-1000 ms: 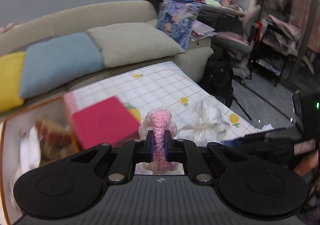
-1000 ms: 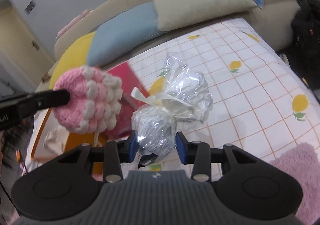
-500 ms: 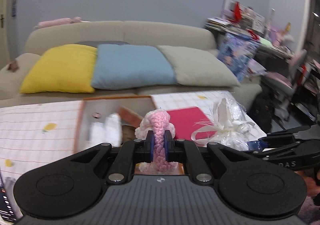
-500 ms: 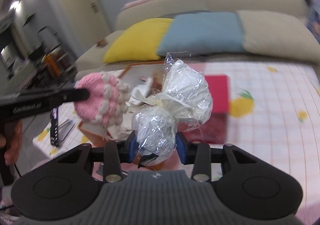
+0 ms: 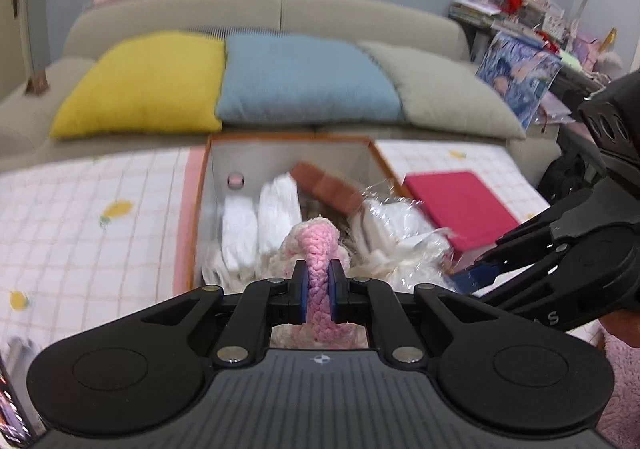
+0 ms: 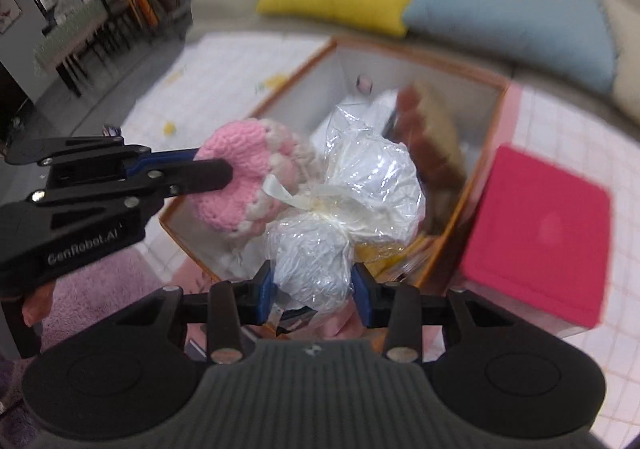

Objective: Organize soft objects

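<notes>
While the left hand-held gripper (image 5: 318, 291) pinched the pink crocheted toy (image 5: 320, 261) and the right hand-held gripper (image 6: 312, 291) clamped the cellophane-wrapped bundle (image 6: 340, 217), both hung just above the open box (image 6: 486, 153) ahead, which already held soft items, so only release seemingly remained.

Left wrist view: close, looking forward-down over box (image 5: 288, 145) toward sofa (image 5: 280, 9). Right wrist view: steeper, from box's other side. Shared: box (image 6: 452, 69), cushions, red pad (image 5: 456, 201).
</notes>
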Demonstrator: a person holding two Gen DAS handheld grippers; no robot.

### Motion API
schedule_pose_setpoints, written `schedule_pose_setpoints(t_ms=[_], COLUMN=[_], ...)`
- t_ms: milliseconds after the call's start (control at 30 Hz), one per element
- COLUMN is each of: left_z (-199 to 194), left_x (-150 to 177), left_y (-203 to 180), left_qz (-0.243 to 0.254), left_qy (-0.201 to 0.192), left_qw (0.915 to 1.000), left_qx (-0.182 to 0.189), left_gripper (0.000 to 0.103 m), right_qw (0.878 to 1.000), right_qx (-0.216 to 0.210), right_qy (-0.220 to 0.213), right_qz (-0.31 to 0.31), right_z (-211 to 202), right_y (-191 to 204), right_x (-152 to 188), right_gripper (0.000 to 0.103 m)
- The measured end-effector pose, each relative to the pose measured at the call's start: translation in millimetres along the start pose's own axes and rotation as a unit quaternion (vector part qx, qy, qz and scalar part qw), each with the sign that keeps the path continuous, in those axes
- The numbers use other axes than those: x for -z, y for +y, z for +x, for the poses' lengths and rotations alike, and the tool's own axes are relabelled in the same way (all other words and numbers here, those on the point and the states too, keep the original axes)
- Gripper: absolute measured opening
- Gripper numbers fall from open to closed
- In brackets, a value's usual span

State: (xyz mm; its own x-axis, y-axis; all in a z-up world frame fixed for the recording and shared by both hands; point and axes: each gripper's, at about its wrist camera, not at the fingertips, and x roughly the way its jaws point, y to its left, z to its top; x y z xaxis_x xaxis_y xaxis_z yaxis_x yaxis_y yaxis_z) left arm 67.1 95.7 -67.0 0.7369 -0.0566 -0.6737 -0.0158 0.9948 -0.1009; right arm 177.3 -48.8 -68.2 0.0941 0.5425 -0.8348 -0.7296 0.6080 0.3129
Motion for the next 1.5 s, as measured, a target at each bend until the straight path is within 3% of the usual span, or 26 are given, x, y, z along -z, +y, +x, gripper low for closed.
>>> schedule_pose_setpoints(t_ms=[200, 367, 500, 667, 767, 833, 900, 1133, 1333, 1500], left_z=[23, 37, 44, 40, 33, 27, 21, -5, -41, -78], left_x=[8, 12, 10, 10, 9, 7, 5, -9, -28, -43], left_y=[15, 17, 17, 24, 23, 23, 22, 15, -6, -32], left_qz=[-0.041, -0.065, -0.079, -0.099, -0.098, -0.100, -0.103, -0.088, -0.051, -0.014], left_qy=[0.053, 0.083, 0.106, 0.116, 0.109, 0.102, 0.096, 0.062, 0.000, -0.069], left_qw=[0.9976, 0.9943, 0.9911, 0.9879, 0.9887, 0.9893, 0.9896, 0.9938, 0.9986, 0.9975], left_qx=[0.017, 0.018, 0.015, 0.031, 0.031, 0.031, 0.030, 0.027, 0.015, 0.001], left_gripper=[0.011, 0.011, 0.011, 0.015, 0.022, 0.034, 0.039, 0.047, 0.056, 0.056], right_qw=[0.998, 0.996, 0.996, 0.996, 0.996, 0.996, 0.996, 0.997, 0.998, 0.991], right_qx=[0.001, 0.000, 0.025, 0.030, 0.038, 0.040, 0.041, 0.050, 0.063, 0.102], right_qy=[0.059, 0.071, 0.083, 0.087, 0.086, 0.085, 0.084, 0.052, -0.005, -0.082], right_qz=[0.027, 0.046, 0.016, 0.007, 0.002, -0.001, 0.001, -0.006, -0.015, -0.011], right_z=[34, 41, 49, 47, 41, 35, 29, -10, -56, -111], right_y=[-12, -15, -4, -2, 0, 1, 0, 3, 14, 24], right_x=[-3, -9, -12, -12, -13, -12, -12, -14, -14, -5], right_gripper=[0.040, 0.040, 0.040, 0.049, 0.056, 0.056, 0.061, 0.064, 0.066, 0.068])
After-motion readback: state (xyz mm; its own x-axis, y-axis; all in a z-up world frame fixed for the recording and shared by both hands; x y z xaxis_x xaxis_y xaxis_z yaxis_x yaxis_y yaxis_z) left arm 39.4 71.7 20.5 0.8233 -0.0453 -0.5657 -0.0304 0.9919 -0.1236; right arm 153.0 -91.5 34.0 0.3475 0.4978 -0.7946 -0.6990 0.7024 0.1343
